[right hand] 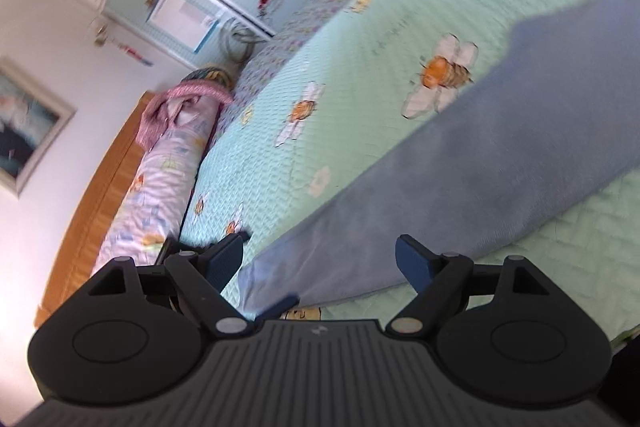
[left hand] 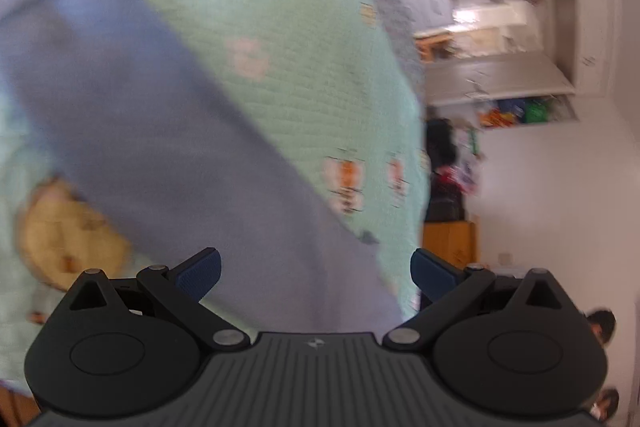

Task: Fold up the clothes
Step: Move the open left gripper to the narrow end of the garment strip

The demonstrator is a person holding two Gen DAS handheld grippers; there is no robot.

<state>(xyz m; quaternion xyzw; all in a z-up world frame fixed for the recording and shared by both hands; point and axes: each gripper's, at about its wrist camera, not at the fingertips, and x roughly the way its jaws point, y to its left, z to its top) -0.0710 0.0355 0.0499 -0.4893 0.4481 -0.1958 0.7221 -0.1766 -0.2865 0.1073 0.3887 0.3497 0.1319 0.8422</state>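
Left gripper (left hand: 316, 273) with jaws wide apart and nothing between them, hovering over a long blue-grey garment (left hand: 160, 115) spread flat on the mint-green quilted bedspread (left hand: 280, 39) printed with bees and flowers, the cloth running in a band from the far left toward the gripper. Right gripper (right hand: 320, 259) likewise spread open and empty, poised just above the near end of the same garment (right hand: 460, 187), which lies across the bedspread (right hand: 340, 87). Beyond, along the bed's edge by the wooden headboard (right hand: 108, 179), a floral pillow (right hand: 160, 179) with a pink knitted piece (right hand: 176, 107) on top.
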